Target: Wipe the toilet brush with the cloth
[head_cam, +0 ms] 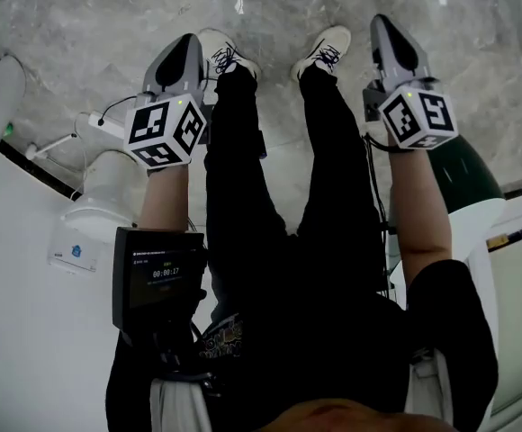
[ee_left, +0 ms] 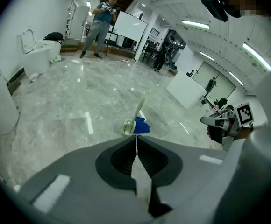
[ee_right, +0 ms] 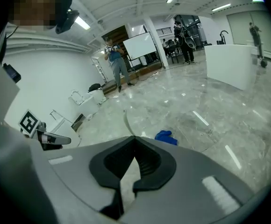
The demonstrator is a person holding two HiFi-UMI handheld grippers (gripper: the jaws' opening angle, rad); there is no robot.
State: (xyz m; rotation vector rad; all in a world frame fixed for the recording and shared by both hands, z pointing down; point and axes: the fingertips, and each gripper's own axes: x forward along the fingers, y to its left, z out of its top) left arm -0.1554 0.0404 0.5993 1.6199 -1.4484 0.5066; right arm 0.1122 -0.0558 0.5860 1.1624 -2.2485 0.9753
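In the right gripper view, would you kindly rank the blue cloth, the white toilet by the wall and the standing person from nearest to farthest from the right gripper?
1. blue cloth, on the floor just beyond the right gripper, slightly right.
2. white toilet, by the left wall, farther back.
3. standing person, at the far end, left of the whiteboard.

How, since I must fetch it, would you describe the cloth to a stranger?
On the grey marble floor, out in the open, a pale toilet brush lies flat. The cloth sits crumpled beside its head, the only bright blue thing there.
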